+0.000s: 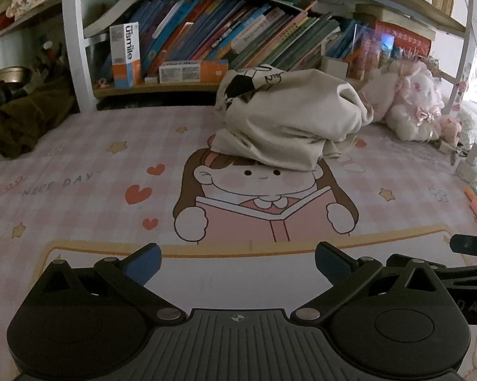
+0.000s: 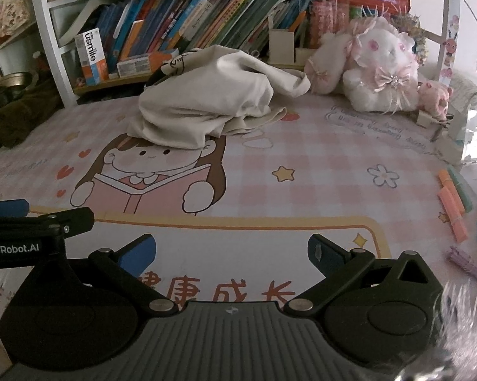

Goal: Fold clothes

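Observation:
A cream garment (image 1: 289,120) with a black printed patch lies bunched in a heap at the far middle of the pink checked desk mat (image 1: 79,197). The right wrist view shows the same garment (image 2: 203,104) left of centre on the mat (image 2: 317,165). My left gripper (image 1: 238,265) hovers over the near edge of the mat, well short of the heap, open with nothing between its blue pads. My right gripper (image 2: 232,254) is alongside it, also open and empty. Each gripper's side shows at the edge of the other's view.
A white bookshelf (image 1: 206,38) full of leaning books stands behind the heap. A pink plush toy (image 2: 374,66) sits at the back right. Dark clothing (image 1: 19,117) is piled at the left edge. Pastel clips (image 2: 454,203) and a power strip (image 2: 460,133) lie at the right.

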`<move>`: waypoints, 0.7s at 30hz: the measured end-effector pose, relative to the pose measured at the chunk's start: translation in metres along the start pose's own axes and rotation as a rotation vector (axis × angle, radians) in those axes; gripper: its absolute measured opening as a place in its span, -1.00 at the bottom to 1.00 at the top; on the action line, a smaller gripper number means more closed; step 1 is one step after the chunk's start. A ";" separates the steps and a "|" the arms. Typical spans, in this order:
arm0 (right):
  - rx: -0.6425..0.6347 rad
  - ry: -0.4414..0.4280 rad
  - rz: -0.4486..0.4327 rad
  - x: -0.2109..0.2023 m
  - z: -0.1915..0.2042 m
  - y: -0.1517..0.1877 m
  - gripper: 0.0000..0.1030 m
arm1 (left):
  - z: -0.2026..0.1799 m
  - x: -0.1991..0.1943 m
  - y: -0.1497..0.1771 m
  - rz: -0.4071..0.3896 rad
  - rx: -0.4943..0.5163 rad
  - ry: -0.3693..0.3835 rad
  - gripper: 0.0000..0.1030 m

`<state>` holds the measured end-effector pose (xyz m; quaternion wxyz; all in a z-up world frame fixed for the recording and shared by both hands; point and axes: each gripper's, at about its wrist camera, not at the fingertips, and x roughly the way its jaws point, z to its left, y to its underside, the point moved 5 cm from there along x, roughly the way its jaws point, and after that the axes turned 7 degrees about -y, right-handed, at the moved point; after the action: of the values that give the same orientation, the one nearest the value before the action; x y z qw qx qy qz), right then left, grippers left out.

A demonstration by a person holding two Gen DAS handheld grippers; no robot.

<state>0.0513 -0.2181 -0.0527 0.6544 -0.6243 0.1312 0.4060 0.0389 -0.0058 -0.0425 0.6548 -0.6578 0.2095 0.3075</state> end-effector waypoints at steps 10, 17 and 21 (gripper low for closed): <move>0.010 -0.024 0.021 0.002 -0.012 0.005 1.00 | -0.011 0.003 0.005 0.016 -0.002 -0.004 1.00; 0.005 -0.047 0.014 0.002 -0.025 0.005 1.00 | -0.026 0.003 0.002 -0.006 0.023 -0.021 1.00; -0.012 -0.068 -0.008 0.000 -0.029 0.002 1.00 | -0.033 0.005 0.000 -0.005 0.046 -0.038 1.00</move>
<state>0.0598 -0.2446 -0.0597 0.6565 -0.6145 0.1041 0.4249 0.0471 -0.0376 -0.0471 0.6746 -0.6370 0.2024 0.3135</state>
